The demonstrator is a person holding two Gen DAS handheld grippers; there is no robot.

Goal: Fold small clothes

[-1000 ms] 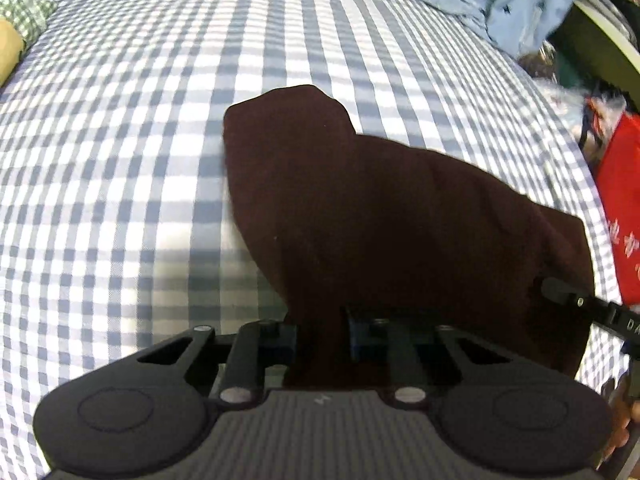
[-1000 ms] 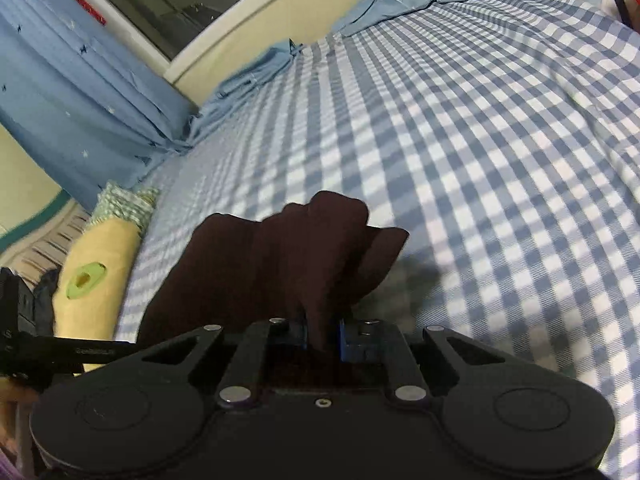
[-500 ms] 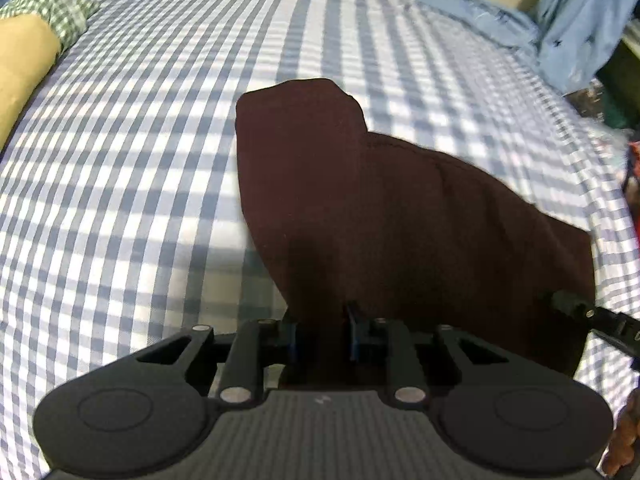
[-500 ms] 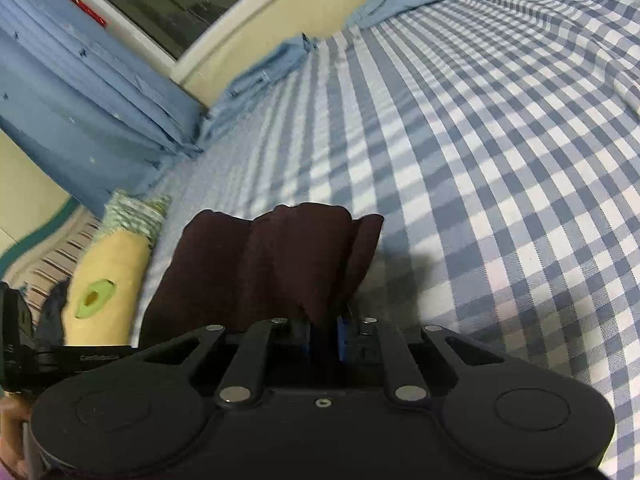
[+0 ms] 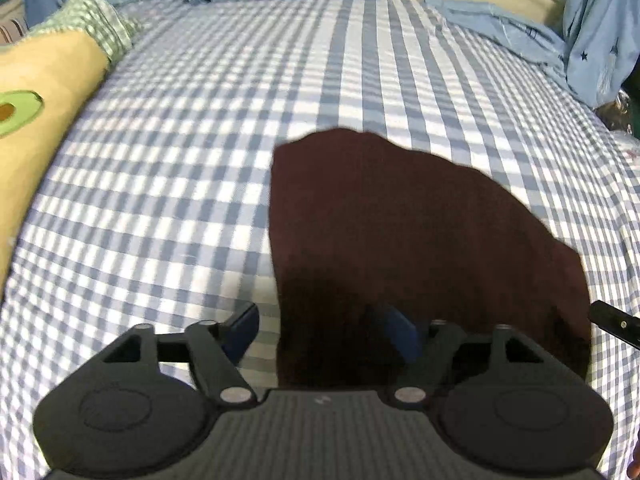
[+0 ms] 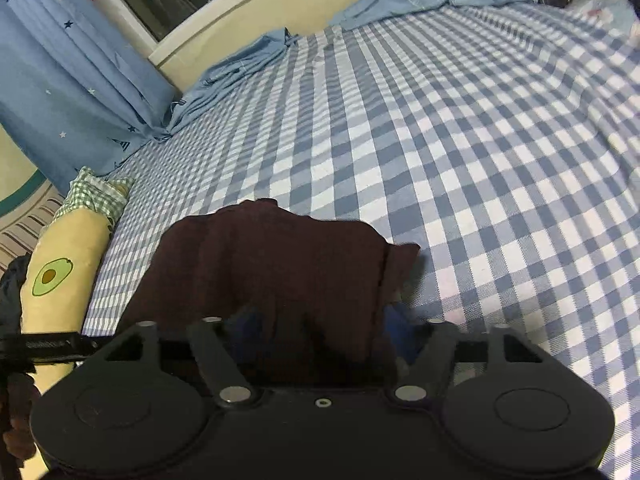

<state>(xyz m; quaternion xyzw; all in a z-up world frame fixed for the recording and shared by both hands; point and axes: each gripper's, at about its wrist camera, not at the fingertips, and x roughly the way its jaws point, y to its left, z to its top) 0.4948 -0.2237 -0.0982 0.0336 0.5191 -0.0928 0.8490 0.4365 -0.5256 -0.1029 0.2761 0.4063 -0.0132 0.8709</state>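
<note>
Dark maroon garment lies folded on the blue-checked bed, well right of the yellow avocado pillow. Left gripper is opening at the garment's near left edge, its pads off the cloth. Right gripper is opening too, straddling the garment's near right corner.

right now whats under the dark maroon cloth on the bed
The dark maroon cloth lies on the blue checked bedsheet, which shows all around it. Whatever is beneath its middle is covered, so I cannot tell if anything else is there.
</note>
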